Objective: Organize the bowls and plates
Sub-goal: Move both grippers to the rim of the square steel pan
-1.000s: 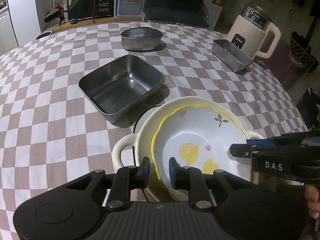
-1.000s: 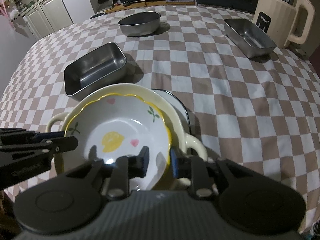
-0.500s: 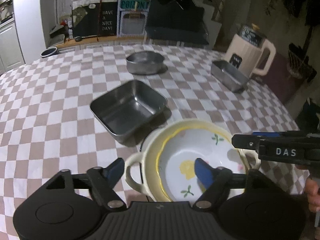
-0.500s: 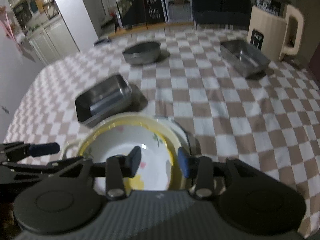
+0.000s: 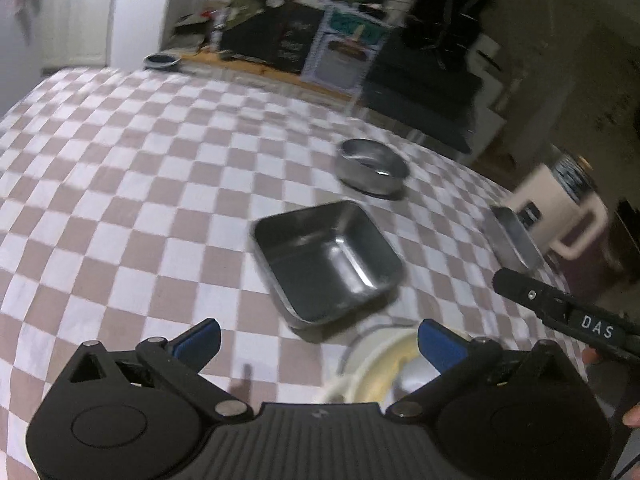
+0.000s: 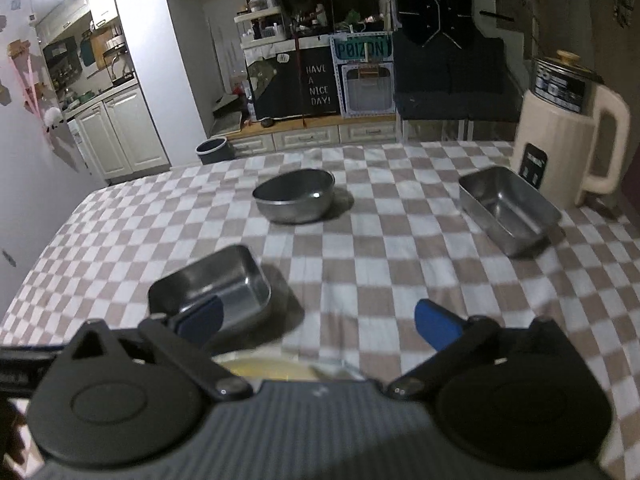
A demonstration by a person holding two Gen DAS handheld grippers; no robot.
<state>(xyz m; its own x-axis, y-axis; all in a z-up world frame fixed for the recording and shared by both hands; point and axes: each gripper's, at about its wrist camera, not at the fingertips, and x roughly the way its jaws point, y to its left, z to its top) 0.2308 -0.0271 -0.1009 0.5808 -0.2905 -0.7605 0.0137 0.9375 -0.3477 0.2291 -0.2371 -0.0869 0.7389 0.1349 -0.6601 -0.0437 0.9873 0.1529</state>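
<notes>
The cream two-handled bowl point(image 5: 376, 372) with the yellow-rimmed bowl nested in it sits at the near table edge, mostly hidden under both grippers; its rim point(image 6: 264, 368) just shows in the right wrist view. My left gripper point(image 5: 318, 340) hangs above its left side. The jaws are opening wide and nothing is between them. My right gripper point(image 6: 316, 320) is also opening over the near rim, with nothing between its pads. A square steel tray point(image 5: 328, 260) point(image 6: 212, 288) lies just beyond the stack. A right gripper finger point(image 5: 556, 306) reaches in from the right.
A round steel bowl point(image 6: 294, 196) point(image 5: 372, 166) stands mid-table. A rectangular steel tray point(image 6: 508, 208) point(image 5: 514, 238) lies next to a cream electric kettle point(image 6: 568, 136) at the far right. The checked tablecloth point(image 5: 120, 200) covers the table.
Both grippers have let go of the yellow-rimmed bowl's rim, spread wide and drawn back and up. The left gripper has rolled, so its view tilts.
</notes>
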